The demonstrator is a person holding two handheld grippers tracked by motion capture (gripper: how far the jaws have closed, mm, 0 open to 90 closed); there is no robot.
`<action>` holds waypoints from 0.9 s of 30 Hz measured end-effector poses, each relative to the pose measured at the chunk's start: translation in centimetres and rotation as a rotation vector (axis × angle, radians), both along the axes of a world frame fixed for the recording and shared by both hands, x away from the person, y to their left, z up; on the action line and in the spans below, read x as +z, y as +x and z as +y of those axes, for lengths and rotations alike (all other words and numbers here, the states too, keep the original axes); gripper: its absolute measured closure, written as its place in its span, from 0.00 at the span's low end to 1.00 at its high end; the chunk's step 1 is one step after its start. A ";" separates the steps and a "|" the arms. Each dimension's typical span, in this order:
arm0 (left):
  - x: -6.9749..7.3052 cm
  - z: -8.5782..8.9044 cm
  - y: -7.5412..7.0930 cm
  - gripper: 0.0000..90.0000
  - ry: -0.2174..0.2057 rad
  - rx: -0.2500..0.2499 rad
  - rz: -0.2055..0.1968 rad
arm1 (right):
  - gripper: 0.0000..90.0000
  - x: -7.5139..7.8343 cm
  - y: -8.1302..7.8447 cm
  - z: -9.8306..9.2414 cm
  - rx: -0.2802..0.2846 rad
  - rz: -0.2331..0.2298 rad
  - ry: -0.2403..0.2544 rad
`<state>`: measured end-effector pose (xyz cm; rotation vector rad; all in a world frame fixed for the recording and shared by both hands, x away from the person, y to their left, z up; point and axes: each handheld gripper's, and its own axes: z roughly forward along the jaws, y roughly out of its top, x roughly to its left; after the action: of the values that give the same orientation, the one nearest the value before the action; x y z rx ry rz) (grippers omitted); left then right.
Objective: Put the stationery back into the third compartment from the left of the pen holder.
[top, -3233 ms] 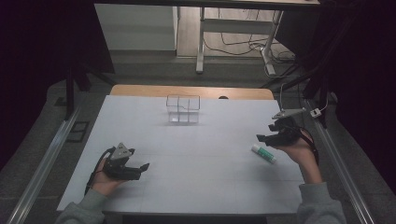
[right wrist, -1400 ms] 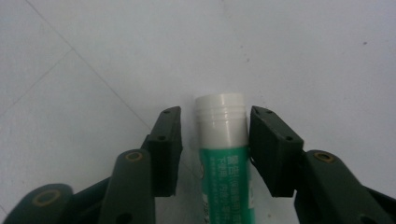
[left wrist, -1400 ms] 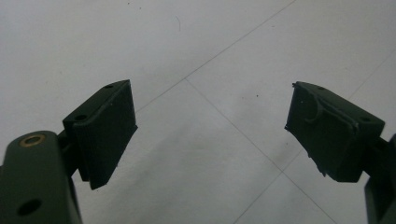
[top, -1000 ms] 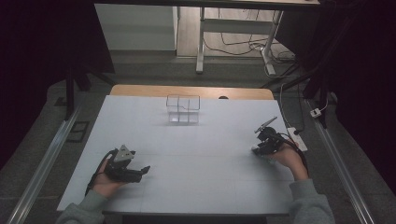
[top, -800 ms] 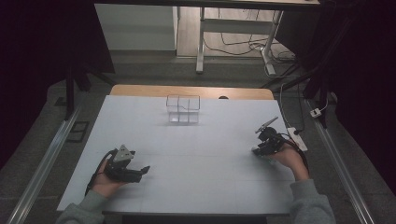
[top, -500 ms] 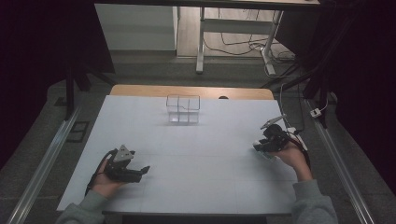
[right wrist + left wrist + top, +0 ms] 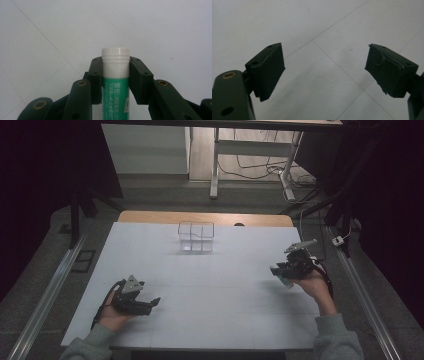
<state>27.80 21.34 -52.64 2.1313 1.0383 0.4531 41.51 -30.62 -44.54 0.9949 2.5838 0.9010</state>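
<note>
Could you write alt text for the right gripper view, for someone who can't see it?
A black claw grips a green tube with a white cap between its two jaws, cap end pointing away from the camera. Behind it lies a white table crossed by thin lines.

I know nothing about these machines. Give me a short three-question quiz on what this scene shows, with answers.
1. True or false: the right gripper is shut on the green tube.
2. The left gripper is: A) open with nothing between its jaws, B) clamped on a cap, C) gripping the clear box.
3. What stands at the far middle of the white table?

Key: 1 true. 2 A. 3 the clear box.
</note>
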 end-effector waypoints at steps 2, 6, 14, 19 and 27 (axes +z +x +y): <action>0.0 0.0 0.0 0.17 -0.001 0.002 -0.001 | 0.73 0.1 -0.1 0.1 0.002 0.003 0.018; 0.0 0.0 0.0 0.17 -0.004 0.007 -0.002 | 0.73 0.6 -0.4 0.7 0.034 -0.002 0.053; 0.0 0.1 0.0 0.17 -0.009 0.013 -0.003 | 0.73 1.0 -0.9 1.7 0.043 -0.033 0.112; 0.0 0.1 0.0 0.17 -0.008 0.012 -0.004 | 0.73 1.3 -1.2 2.3 0.042 -0.081 0.135; 0.0 0.1 0.1 0.17 -0.009 0.011 -0.006 | 0.73 1.7 -1.6 3.5 0.062 -0.116 0.160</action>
<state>27.87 21.42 -52.68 2.1162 1.0476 0.4586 39.89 -27.12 -42.89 0.8772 2.4898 1.1612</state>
